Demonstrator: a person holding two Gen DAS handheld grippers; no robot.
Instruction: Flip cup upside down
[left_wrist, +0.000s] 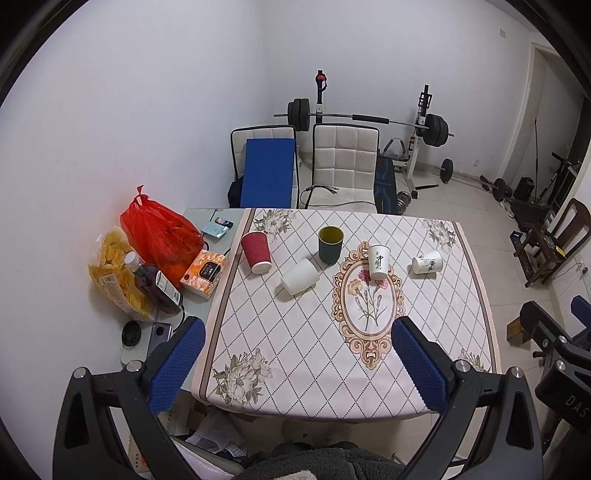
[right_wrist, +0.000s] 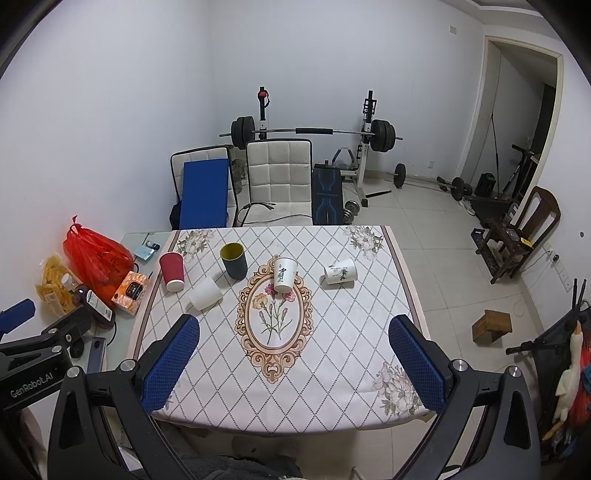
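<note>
Several cups stand on a table with a patterned cloth (left_wrist: 295, 350). A dark green cup (left_wrist: 330, 244) with a yellow inside stands upright, mouth up. A red ribbed cup (left_wrist: 255, 252) stands upside down. A plain white cup (left_wrist: 300, 281) lies on its side. A white printed cup (left_wrist: 378, 262) stands upside down. Another white printed cup (left_wrist: 427, 262) lies on its side. The same cups show in the right wrist view, the green cup (right_wrist: 233, 260) among them. My left gripper (left_wrist: 297, 363) and right gripper (right_wrist: 293, 365) are open and empty above the table's near edge.
A red bag (left_wrist: 159, 236), chips, a bottle (left_wrist: 155, 282), an orange box (left_wrist: 204, 272) and phones lie on the table's left part. Two white chairs (left_wrist: 345, 162) stand behind the table. A barbell rack and weights stand at the back wall. A wooden chair (right_wrist: 517, 236) stands at right.
</note>
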